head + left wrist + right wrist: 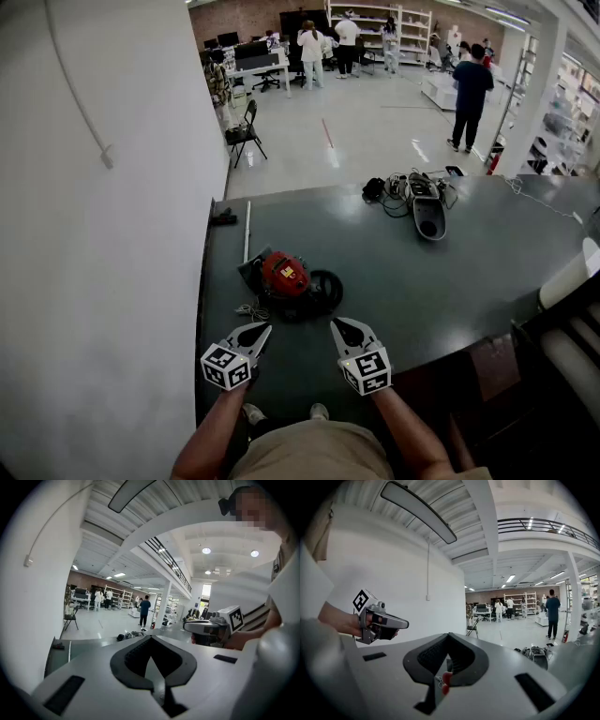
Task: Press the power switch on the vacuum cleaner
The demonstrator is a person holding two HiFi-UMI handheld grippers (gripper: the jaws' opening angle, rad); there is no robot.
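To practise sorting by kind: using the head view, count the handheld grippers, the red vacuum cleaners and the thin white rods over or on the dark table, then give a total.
Grippers: 2 (left gripper, right gripper)
Red vacuum cleaner: 1
Thin white rod: 1
Total: 4

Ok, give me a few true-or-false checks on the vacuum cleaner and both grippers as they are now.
1. The red vacuum cleaner sits on the table. True.
2. The right gripper is pressing on the vacuum cleaner. False: it is held just short of it, not touching.
3. The left gripper and the right gripper both have their jaws together and empty. True.
4. The vacuum cleaner lies at the table's right end. False: it lies near the left end, by the white wall.
5. A chair stands on the table. False: it stands on the floor beyond it.
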